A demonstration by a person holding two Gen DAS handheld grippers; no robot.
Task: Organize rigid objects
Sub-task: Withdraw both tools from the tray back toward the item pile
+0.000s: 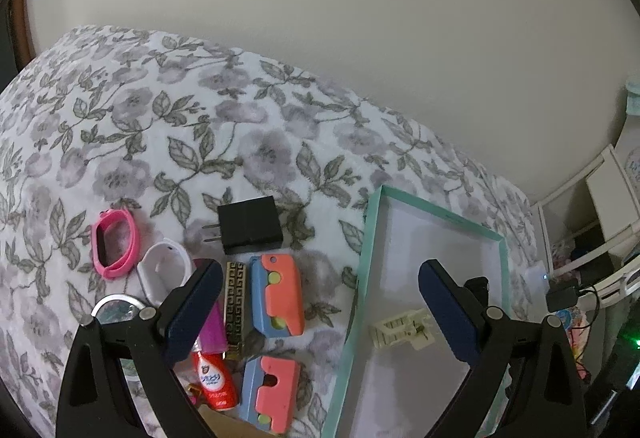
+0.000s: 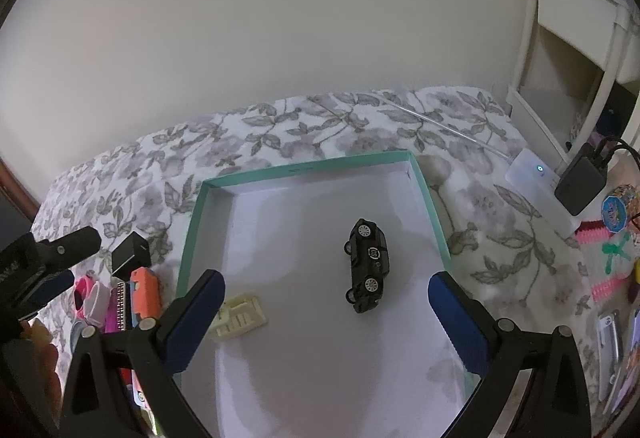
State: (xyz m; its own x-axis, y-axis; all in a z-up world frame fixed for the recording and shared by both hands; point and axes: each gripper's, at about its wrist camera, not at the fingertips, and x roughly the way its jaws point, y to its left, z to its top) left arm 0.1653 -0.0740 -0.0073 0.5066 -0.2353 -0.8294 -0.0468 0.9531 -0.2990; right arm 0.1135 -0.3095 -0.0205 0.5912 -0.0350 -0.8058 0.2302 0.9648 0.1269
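- Both grippers are wide open and hold nothing: the left gripper hangs over the loose objects, the right gripper over the teal box.
- Nearest to the left fingers lies the orange-blue block, its long axis pointing away from the camera, so I judge the left gripper takes it.
- Inside the box are only a black toy car and a cream plastic piece, well apart.

Inside the teal-rimmed box only a black toy car and a cream plastic piece are taking up floor, leaving wide open white room between them, while left of the box the black charger, orange-blue holders and wristbands are crowding the bedspread.
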